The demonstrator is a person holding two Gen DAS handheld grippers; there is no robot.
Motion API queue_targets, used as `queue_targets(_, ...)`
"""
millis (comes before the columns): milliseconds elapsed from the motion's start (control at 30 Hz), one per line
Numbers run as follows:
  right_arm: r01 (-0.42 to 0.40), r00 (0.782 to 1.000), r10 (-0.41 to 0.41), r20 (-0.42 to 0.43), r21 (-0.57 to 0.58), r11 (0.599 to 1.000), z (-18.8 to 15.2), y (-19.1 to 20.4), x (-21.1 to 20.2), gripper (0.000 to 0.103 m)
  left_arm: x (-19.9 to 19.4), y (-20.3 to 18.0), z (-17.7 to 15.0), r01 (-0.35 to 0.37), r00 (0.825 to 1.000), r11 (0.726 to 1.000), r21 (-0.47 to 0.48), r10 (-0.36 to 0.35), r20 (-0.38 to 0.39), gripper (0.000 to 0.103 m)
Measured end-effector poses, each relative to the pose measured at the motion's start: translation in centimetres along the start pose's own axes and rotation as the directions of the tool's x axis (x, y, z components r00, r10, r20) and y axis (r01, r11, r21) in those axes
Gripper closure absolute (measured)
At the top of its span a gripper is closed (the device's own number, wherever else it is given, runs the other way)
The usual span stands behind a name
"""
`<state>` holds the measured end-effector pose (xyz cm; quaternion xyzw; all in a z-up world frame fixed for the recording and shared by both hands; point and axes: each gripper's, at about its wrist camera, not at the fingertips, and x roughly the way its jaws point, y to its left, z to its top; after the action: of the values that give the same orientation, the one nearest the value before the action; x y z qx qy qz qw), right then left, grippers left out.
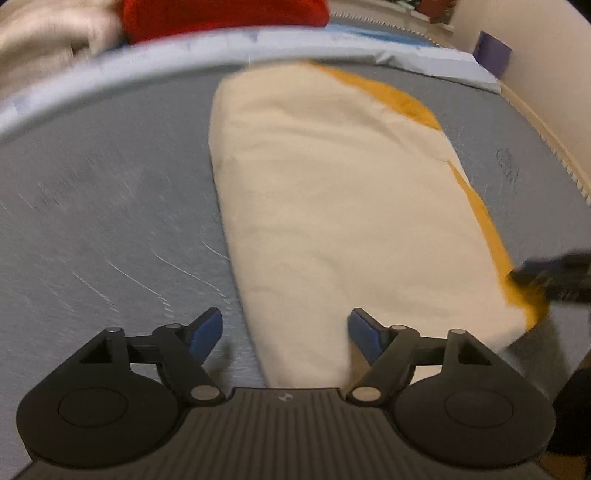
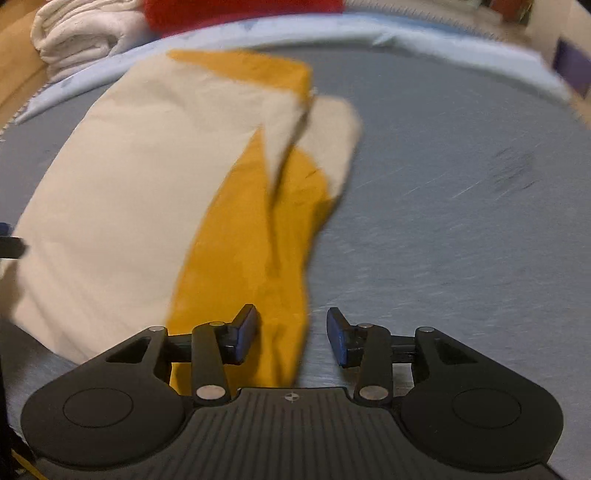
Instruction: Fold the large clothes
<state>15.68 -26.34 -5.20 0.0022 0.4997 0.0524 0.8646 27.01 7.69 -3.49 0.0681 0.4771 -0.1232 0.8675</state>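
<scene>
A grey mat (image 1: pixel 110 206) covers the work surface, with a pale blue sheet (image 1: pixel 155 62) along its far edge. Beyond that edge lie a red cloth (image 1: pixel 221 14) and a folded white towel (image 2: pixel 81 33) (far-left corner). A cream wall (image 1: pixel 535 33) rises at right, a purple box (image 1: pixel 493 51) against it.

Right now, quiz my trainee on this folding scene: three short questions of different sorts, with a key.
1. True or false: the left gripper is shut on the cream garment.
2. Multiple choice: what colour is the strip that lies between the open fingers of the right gripper? A) red B) mustard yellow C) purple
3. Fill in: the garment lies on a ____ coloured surface.

Key:
1. False; its jaws stand open, with the garment's near end between them.
2. B; it is the yellow part of the garment.
3. Grey.
</scene>
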Motion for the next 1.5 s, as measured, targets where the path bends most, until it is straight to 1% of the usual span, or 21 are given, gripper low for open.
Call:
queue_targets(67,0.051,0.993,-0.045,0.109,-0.053,0.997,-0.2,0.1,-2.9,0.061,-2.5,-1.0,-0.4,-0.052,0.996,0.998,0.045,0.049,0.071,0.014)
queue_targets(100,0.071,0.982,-0.057,0.182,-0.072,0.995,-0.4,0.2,-4.8,0.061,-4.1,-1.5,-0.6,-0.072,0.992,0.996,0.047,0.066,0.110,0.012)
queue_targets(133,0.090,0.962,-0.066,0.265,-0.081,0.993,-0.6,0.4,-7.1,0.061,-5.9,-1.8,-0.9,-0.086,0.984,0.996,0.035,0.080,0.159,0.009)
queue_targets(167,0.110,0.932,-0.076,0.354,-0.075,0.991,-1.0,0.6,-9.4,0.058,-8.0,-2.1,-1.3,-0.095,0.973,0.995,0.013,0.090,0.213,0.002)
queue_targets(200,0.119,0.904,-0.084,0.420,-0.058,0.991,-1.4,0.5,-11.2,0.056,-9.9,-2.6,-1.9,-0.105,0.959,0.994,-0.010,0.104,0.263,0.000)
queue_targets(267,0.097,0.837,-0.075,0.542,-0.012,0.995,-2.9,0.5,-15.3,0.044,-13.8,-3.6,-3.1,-0.112,0.925,0.992,-0.055,0.125,0.358,0.000)
queue_targets(333,0.077,0.784,-0.070,0.617,0.014,0.997,-4.6,0.7,-18.5,0.041,-17.1,-4.9,-4.6,-0.105,0.900,0.991,-0.080,0.129,0.416,0.000)
queue_targets(400,0.045,0.747,-0.055,0.663,0.032,0.998,-6.5,0.9,-21.3,0.037,-20.1,-6.3,-6.4,-0.094,0.876,0.991,-0.098,0.129,0.465,0.000)
queue_targets(433,0.024,0.732,-0.046,0.680,0.041,0.999,-7.6,1.3,-22.5,0.031,-21.3,-7.1,-7.2,-0.092,0.870,0.991,-0.102,0.130,0.475,0.000)
queue_targets(600,-0.003,0.702,-0.025,0.712,0.037,0.999,-12.2,4.3,-25.6,0.004,-24.4,-11.8,-11.9,-0.068,0.870,0.991,-0.112,0.114,0.479,0.000)
queue_targets(633,0.001,0.700,-0.023,0.714,0.032,1.000,-13.2,5.0,-25.7,0.001,-24.6,-12.6,-13.0,-0.061,0.871,0.992,-0.113,0.108,0.479,0.000)
queue_targets(700,0.015,0.716,-0.023,0.698,0.018,1.000,-14.8,6.1,-25.2,0.001,-24.0,-13.8,-15.1,-0.057,0.869,0.991,-0.120,0.109,0.483,0.000)
queue_targets(767,0.020,0.757,-0.033,0.652,0.028,0.999,-15.9,6.9,-24.3,0.001,-22.5,-14.4,-17.1,-0.053,0.873,0.987,-0.152,0.120,0.473,0.000)
queue_targets(800,0.018,0.779,-0.032,0.626,0.028,0.999,-15.6,7.2,-23.9,0.001,-21.5,-14.3,-17.6,-0.056,0.886,0.985,-0.163,0.125,0.447,0.000)
queue_targets(833,0.020,0.794,-0.031,0.608,0.025,0.999,-15.6,7.4,-23.5,0.001,-20.7,-14.5,-17.5,-0.068,0.905,0.982,-0.177,0.135,0.403,0.000)
queue_targets(867,0.028,0.801,-0.031,0.597,0.015,0.999,-15.5,7.6,-23.2,0.001,-20.2,-14.5,-17.3,-0.071,0.914,0.979,-0.193,0.141,0.380,0.000)
queue_targets(1000,0.028,0.845,-0.030,0.534,0.011,1.000,-15.3,8.4,-21.7,0.001,-19.0,-15.0,-16.6,-0.103,0.912,0.981,-0.165,0.159,0.378,0.000)
queue_targets(1067,0.009,0.853,-0.025,0.521,0.034,0.999,-15.2,8.7,-21.3,0.001,-18.1,-14.8,-16.3,-0.111,0.917,0.979,-0.170,0.167,0.362,0.000)
queue_targets(1200,0.013,0.860,-0.028,0.509,0.034,0.999,-15.0,9.4,-20.4,0.001,-17.1,-13.9,-15.6,-0.079,0.930,0.976,-0.202,0.145,0.338,0.000)
queue_targets(1367,0.006,0.867,-0.019,0.497,0.029,1.000,-14.5,10.0,-19.4,0.001,-16.7,-13.6,-15.1,-0.115,0.923,0.973,-0.202,0.180,0.341,0.000)
queue_targets(1500,0.006,0.873,-0.013,0.488,0.016,1.000,-14.2,10.3,-19.0,0.001,-16.2,-13.0,-14.9,-0.100,0.932,0.970,-0.222,0.170,0.321,0.000)
